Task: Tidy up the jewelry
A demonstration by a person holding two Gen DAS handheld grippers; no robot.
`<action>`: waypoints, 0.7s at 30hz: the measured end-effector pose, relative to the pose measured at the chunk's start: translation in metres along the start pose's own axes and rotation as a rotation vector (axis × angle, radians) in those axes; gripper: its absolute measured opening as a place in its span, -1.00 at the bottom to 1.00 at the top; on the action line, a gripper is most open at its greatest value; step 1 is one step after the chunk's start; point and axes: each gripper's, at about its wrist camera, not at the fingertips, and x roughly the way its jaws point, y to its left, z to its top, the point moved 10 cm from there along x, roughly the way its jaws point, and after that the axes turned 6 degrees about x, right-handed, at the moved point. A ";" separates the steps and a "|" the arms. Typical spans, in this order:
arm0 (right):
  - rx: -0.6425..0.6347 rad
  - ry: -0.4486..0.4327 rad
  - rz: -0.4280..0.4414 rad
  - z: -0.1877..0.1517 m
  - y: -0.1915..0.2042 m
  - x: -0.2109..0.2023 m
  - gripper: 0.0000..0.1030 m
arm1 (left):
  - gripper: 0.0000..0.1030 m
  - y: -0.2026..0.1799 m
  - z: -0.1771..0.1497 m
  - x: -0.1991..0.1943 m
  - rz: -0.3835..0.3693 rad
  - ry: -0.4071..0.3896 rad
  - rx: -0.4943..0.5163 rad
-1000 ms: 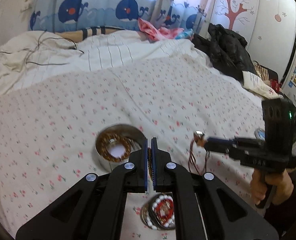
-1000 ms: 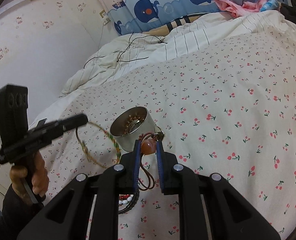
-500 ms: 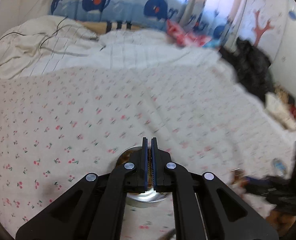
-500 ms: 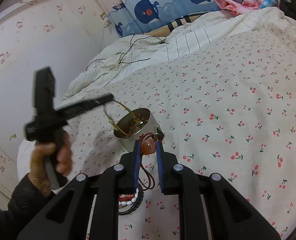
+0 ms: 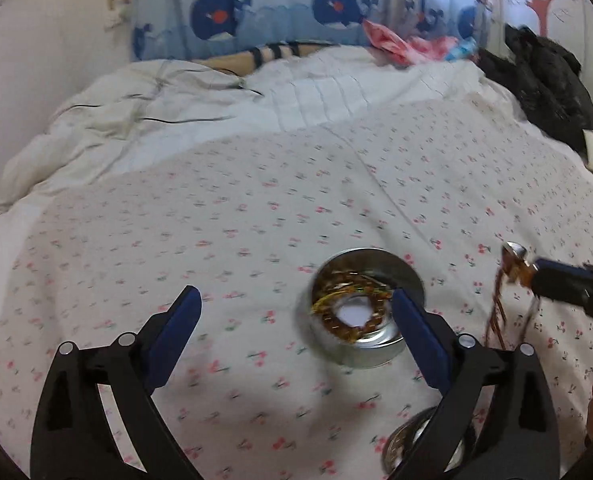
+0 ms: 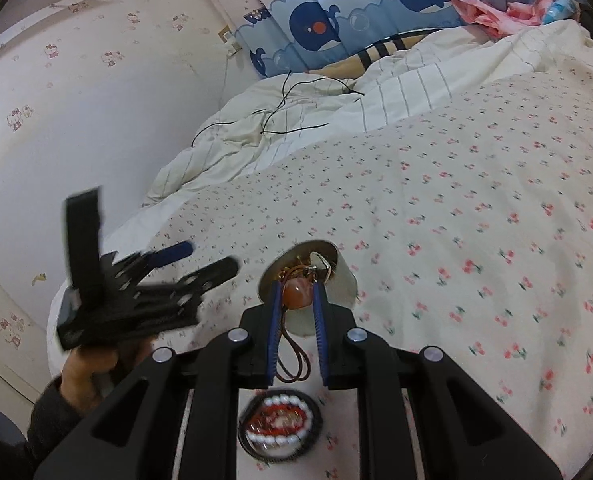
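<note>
A round metal tin (image 5: 376, 344) stands on the cherry-print sheet, with a brown bead bracelet and a yellow-green cord (image 5: 336, 296) inside. My left gripper (image 5: 296, 304) hovers just above it, its jaws opening wide with nothing held between them. In the right wrist view the left gripper (image 6: 208, 257) is left of the tin (image 6: 344, 276). My right gripper (image 6: 296, 294) is shut on an orange stone pendant (image 6: 296, 292), whose brown cord (image 6: 292, 364) hangs below. It is close to the tin's near rim. From the left wrist view the right gripper (image 5: 536, 276) comes in from the right.
A heap of white, red and black bead bracelets (image 6: 280, 428) lies on the sheet near me. A rumpled white duvet (image 5: 176, 120) with black cables fills the back of the bed. Dark clothing (image 5: 536, 76) is piled at the far right. A wall (image 6: 76, 120) runs along the left.
My left gripper, shut on the yellow-green cord, swung over the tin and has opened wide; the cord now lies in the tin. My right gripper has moved closer to the tin with the pendant.
</note>
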 end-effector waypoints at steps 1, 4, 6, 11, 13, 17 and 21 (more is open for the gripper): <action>0.007 0.003 0.013 0.005 0.003 0.006 -0.68 | 0.79 0.006 -0.003 -0.003 -0.004 -0.002 -0.024; 0.022 0.014 0.035 0.015 0.012 0.025 -0.68 | 0.79 0.029 -0.012 -0.003 -0.031 0.003 -0.154; 0.035 0.026 0.038 0.022 0.016 0.044 -0.68 | 0.79 0.043 -0.018 0.004 -0.051 0.027 -0.227; 0.041 0.050 -0.009 0.027 0.016 0.089 -0.67 | 0.79 0.050 -0.019 0.007 -0.048 0.023 -0.245; -0.005 0.080 -0.077 0.021 0.014 0.105 -0.65 | 0.79 0.049 -0.017 0.007 -0.047 0.020 -0.232; -0.179 0.152 -0.262 0.002 0.005 0.120 0.04 | 0.80 0.041 -0.020 0.005 -0.055 0.030 -0.203; -0.218 0.079 -0.261 0.007 0.010 0.085 0.16 | 0.80 0.034 -0.021 0.004 -0.052 0.042 -0.170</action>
